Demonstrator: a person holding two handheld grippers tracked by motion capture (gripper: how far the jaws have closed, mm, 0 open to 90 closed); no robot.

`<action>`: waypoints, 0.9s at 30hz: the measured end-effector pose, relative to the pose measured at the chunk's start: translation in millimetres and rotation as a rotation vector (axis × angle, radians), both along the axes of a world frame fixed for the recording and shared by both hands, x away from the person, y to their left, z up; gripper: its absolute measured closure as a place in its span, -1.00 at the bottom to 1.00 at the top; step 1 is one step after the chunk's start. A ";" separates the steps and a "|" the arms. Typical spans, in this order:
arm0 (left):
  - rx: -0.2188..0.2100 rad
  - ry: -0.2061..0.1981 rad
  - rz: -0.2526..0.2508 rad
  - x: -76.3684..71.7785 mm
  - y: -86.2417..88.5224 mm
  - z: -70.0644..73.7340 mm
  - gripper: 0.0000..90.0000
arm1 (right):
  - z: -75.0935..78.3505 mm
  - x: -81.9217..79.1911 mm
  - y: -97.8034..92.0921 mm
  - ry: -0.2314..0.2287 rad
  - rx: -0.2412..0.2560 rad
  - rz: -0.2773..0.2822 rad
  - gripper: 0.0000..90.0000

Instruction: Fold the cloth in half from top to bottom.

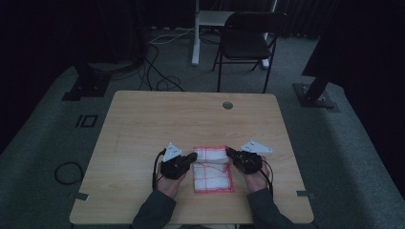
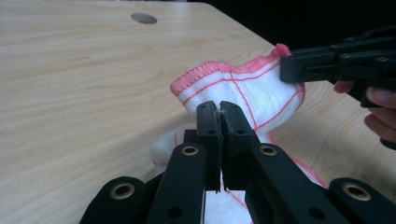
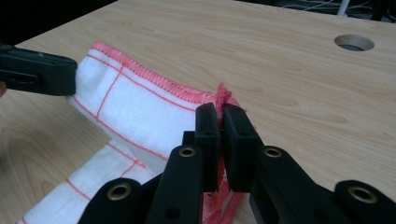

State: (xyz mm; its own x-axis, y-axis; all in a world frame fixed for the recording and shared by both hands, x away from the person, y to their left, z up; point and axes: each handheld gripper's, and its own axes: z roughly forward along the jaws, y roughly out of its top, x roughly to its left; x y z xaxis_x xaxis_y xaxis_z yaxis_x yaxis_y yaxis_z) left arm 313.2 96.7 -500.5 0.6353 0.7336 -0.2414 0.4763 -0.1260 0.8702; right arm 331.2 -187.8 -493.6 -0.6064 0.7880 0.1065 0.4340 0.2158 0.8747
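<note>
A white cloth with red grid lines and a pink hem lies near the table's front edge. Its far strip is raised off the wood and held at both ends. My left gripper is shut on the cloth's left far corner; the left gripper view has the fabric pinched between the closed jaws. My right gripper is shut on the right far corner, where the pink hem bunches between its jaws. Each gripper appears in the other's view: the right, the left.
The wooden table has a round cable hole near its far edge. Behind the table stand a black folding chair and a white desk leg. Cables lie on the floor.
</note>
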 end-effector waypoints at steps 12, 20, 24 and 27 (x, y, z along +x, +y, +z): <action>0.013 0.017 -0.003 -10.6 0.0 -9.3 0.96 | -6.1 -14.9 -0.1 0.011 -0.012 0.020 0.91; 0.025 0.041 -0.013 -16.9 -0.7 -19.0 0.96 | -10.3 -20.6 -0.6 0.030 -0.018 0.031 0.91; 0.022 0.046 -0.015 -20.3 -0.2 -20.6 0.96 | -11.8 -25.4 -1.5 0.038 -0.015 0.041 0.91; 0.025 0.044 -0.022 -23.9 0.4 -18.9 0.96 | -12.4 -28.6 -2.6 0.044 -0.006 0.046 0.91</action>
